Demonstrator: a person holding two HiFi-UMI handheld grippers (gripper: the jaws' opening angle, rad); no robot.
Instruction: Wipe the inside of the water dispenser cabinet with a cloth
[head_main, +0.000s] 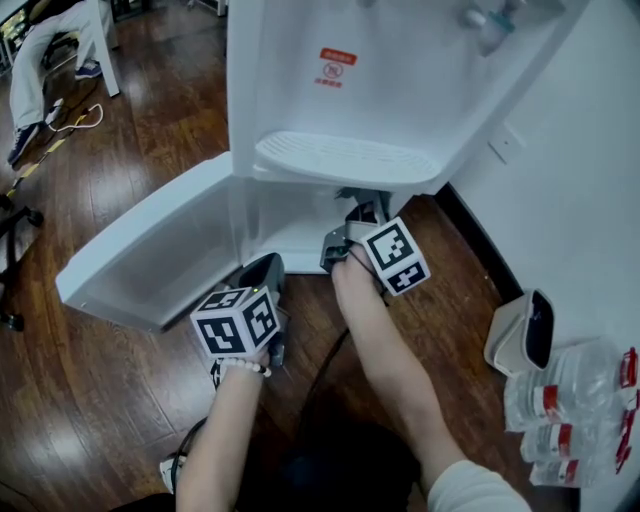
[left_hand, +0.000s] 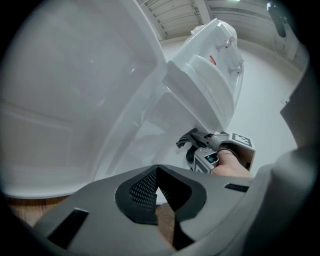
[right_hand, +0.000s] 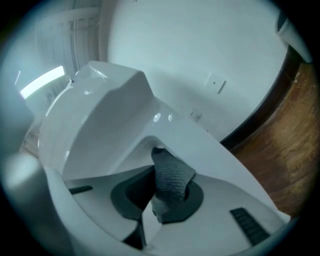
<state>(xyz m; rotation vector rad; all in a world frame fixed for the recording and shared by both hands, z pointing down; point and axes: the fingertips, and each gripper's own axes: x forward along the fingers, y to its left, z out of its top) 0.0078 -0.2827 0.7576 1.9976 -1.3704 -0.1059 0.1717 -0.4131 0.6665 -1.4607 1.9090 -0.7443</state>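
Left gripper sits shut and empty beside the open door. Right gripper has the grey cloth pinched tight at the cabinet mouth, under the drip tray. Best bet: press flat, sweep wall to wall, chase the corners.

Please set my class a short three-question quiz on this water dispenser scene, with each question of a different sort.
1. True or false: the cabinet door of the water dispenser stands open.
2. What does the right gripper hold? A) a bottle B) a grey cloth C) nothing
3. Fill in: the jaws of the left gripper are ____, with nothing between them.
Key: 1 true; 2 B; 3 shut.
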